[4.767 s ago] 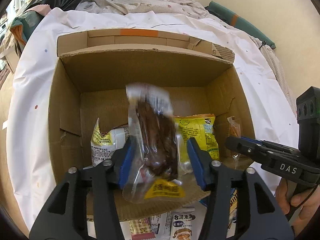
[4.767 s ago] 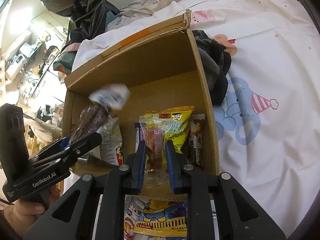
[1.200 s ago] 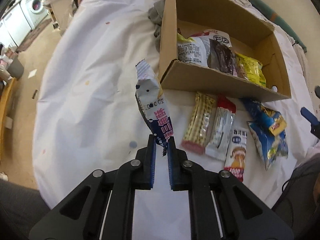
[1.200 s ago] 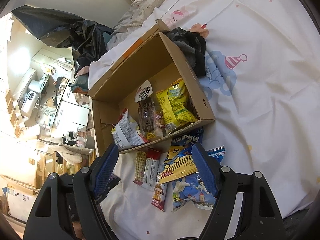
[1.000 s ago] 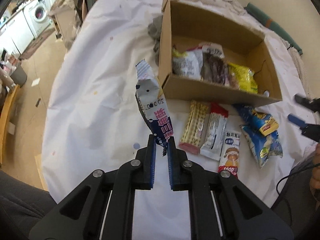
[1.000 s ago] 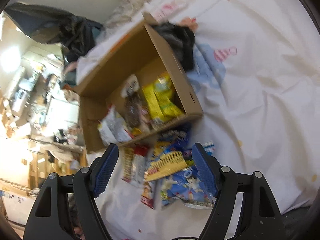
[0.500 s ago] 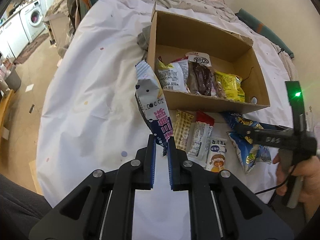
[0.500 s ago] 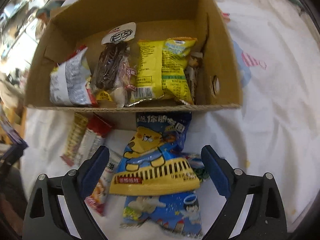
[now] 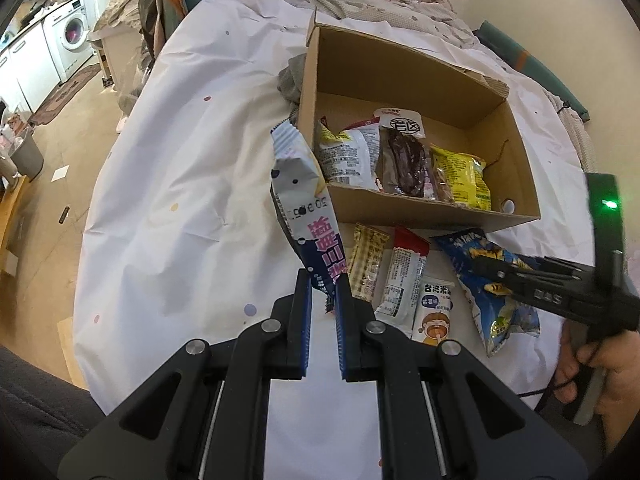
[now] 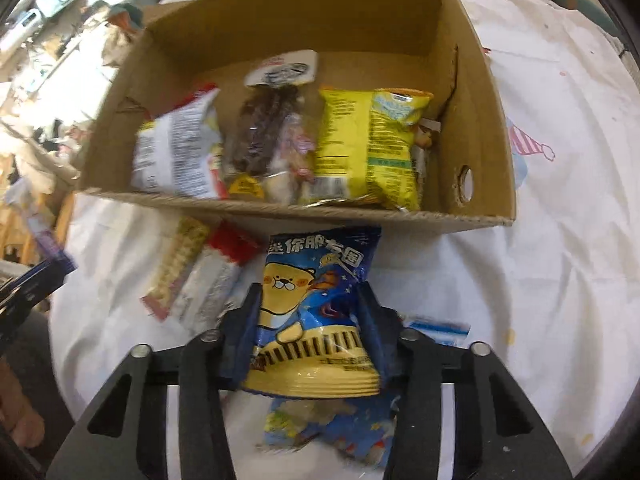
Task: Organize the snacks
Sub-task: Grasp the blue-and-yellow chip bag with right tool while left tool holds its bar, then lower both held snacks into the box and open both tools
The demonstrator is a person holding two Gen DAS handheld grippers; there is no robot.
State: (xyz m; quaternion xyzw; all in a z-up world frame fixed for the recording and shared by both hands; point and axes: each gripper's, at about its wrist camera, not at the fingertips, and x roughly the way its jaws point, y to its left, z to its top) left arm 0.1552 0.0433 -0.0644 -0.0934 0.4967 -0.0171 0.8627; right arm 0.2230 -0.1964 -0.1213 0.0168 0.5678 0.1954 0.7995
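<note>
The left gripper (image 9: 322, 280) has its jaws clamped on a white-and-navy snack pouch (image 9: 306, 200), held up at eleven o'clock. At its one o'clock sits the cardboard box (image 9: 420, 206) on the bed sheet (image 9: 180, 208). The right gripper (image 10: 310, 312) has its jaws closing around a blue bear-print bag (image 10: 314, 304), which lies at six o'clock below the box.

Left wrist view: set behind the left claw (image 9: 322, 288), high above the bed (image 9: 192, 168), angled steeply down and forward; wide reach, taking in the cardboard box (image 9: 420, 208) ahead of the claw and the right claw (image 9: 480, 266) off to its right.

Right wrist view: set behind the right claw (image 10: 310, 316), low and close, facing steeply down; box (image 10: 476, 120) directly ahead of the claw.

Shared ground: the box, the loose packets (image 9: 400, 276) (image 10: 200, 280) before it, the white sheet.
</note>
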